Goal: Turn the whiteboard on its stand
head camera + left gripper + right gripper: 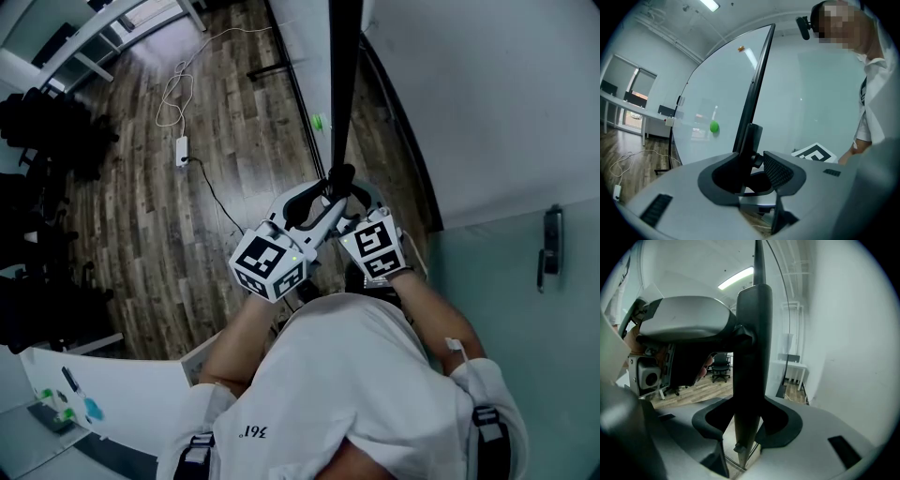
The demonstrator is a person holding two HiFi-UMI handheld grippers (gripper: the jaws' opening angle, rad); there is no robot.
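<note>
The whiteboard (717,93) stands upright on its stand, and from the head view I look down along its black frame edge (342,94). My left gripper (317,195) straddles that edge from the left. In the left gripper view the frame (752,140) sits between the jaws of the left gripper (753,169), close to the left one, with a gap to the ribbed right pad (780,171); it is open. My right gripper (349,192) holds the same edge from the right. Both jaws of the right gripper (749,420) lie against the frame (752,357).
A green magnet (714,126) sticks to the board. A white cable and power strip (181,150) lie on the wood floor left of the stand's foot (281,70). A wall (487,94) runs close on the right. Black chairs (47,131) stand at far left.
</note>
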